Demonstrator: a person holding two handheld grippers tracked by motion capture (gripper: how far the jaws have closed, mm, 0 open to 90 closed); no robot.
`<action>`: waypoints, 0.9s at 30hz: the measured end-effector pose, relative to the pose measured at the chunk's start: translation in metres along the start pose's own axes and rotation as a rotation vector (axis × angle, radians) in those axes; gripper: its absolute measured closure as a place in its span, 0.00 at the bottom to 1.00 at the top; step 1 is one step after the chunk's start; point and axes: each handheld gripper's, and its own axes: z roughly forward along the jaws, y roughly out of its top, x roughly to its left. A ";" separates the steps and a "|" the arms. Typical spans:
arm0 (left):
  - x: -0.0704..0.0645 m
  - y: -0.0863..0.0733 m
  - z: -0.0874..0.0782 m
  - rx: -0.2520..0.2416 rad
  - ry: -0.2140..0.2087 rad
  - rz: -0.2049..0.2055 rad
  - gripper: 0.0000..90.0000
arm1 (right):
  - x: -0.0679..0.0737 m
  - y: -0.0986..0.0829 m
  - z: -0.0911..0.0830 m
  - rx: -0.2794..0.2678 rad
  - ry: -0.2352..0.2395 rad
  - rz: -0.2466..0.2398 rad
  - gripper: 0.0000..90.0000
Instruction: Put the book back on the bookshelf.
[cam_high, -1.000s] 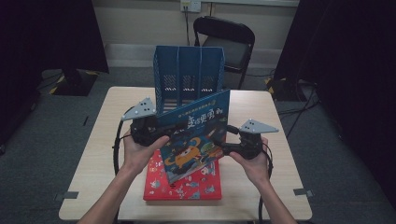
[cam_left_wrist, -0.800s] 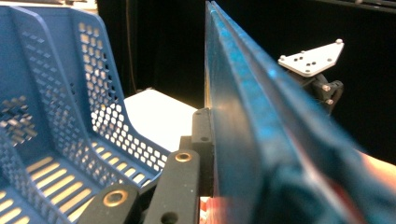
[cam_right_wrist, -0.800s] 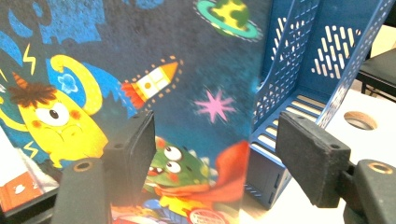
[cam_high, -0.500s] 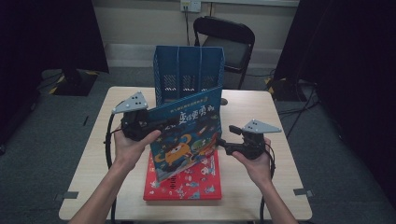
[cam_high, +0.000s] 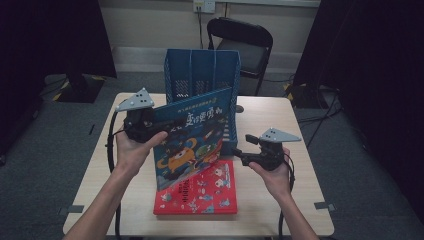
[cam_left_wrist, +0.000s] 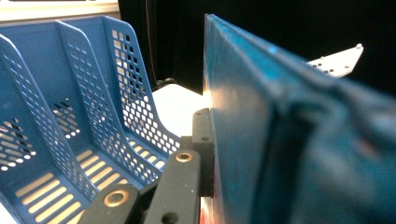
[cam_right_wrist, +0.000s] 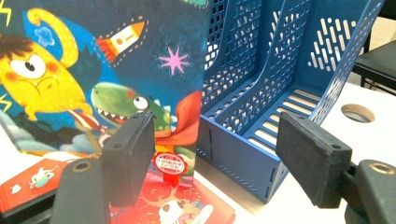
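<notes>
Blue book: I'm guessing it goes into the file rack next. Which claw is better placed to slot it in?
Likely left: the left claw is shut on the blue book before the rack; the right claw is open, apart.

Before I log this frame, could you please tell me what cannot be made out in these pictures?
- Left gripper: in the left gripper view the blue picture book hides its far jaw.
- Red picture book lying flat: in the high view its top part is covered by the blue book.
- Blue plastic three-slot file rack: lower front hidden by the blue book in the high view; cut off at the top edge in the right gripper view.
- Book title: too small in the high view.
</notes>
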 end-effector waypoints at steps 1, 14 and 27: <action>0.000 0.003 -0.001 0.000 -0.001 0.000 0.93 | 0.000 0.000 0.000 0.001 -0.001 -0.001 0.31; 0.005 0.027 0.001 0.036 0.030 -0.004 0.93 | -0.001 0.000 0.000 0.004 0.001 0.005 0.31; 0.010 0.040 -0.002 0.006 0.055 -0.032 0.93 | -0.002 -0.001 0.001 0.012 0.009 0.007 0.30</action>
